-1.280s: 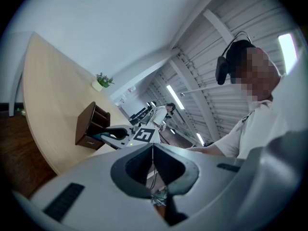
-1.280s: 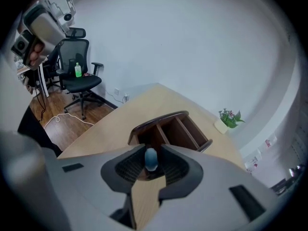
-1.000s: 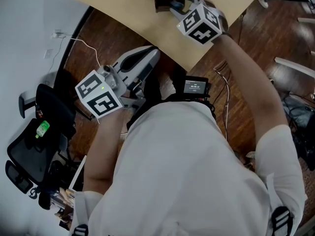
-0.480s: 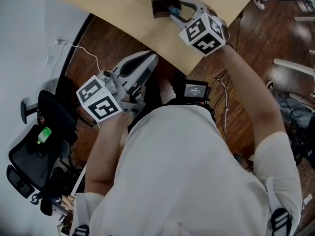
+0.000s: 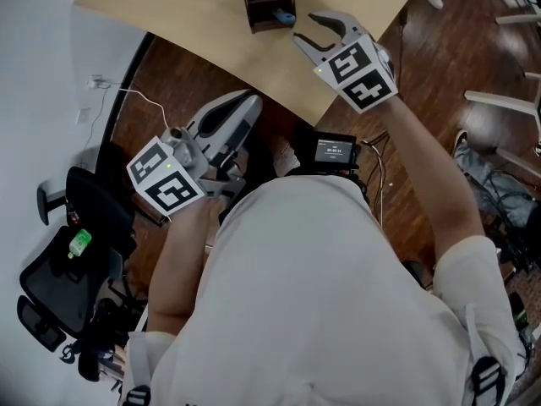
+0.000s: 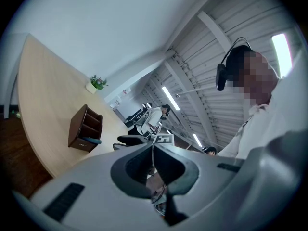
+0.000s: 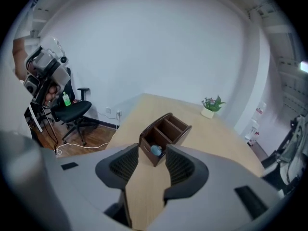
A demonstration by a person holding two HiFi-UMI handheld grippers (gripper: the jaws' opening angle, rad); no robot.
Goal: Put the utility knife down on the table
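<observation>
Lying in organizer [image 7: 169, 127], utility knife [image 7: 155, 150] beyond fingers [image 7: 124, 165]

Utility knife [image 5: 286, 15] half inside organizer [image 5: 254, 0]

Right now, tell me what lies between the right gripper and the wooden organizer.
Right gripper view: only bare tabletop between the right gripper and the wooden organizer.
</observation>
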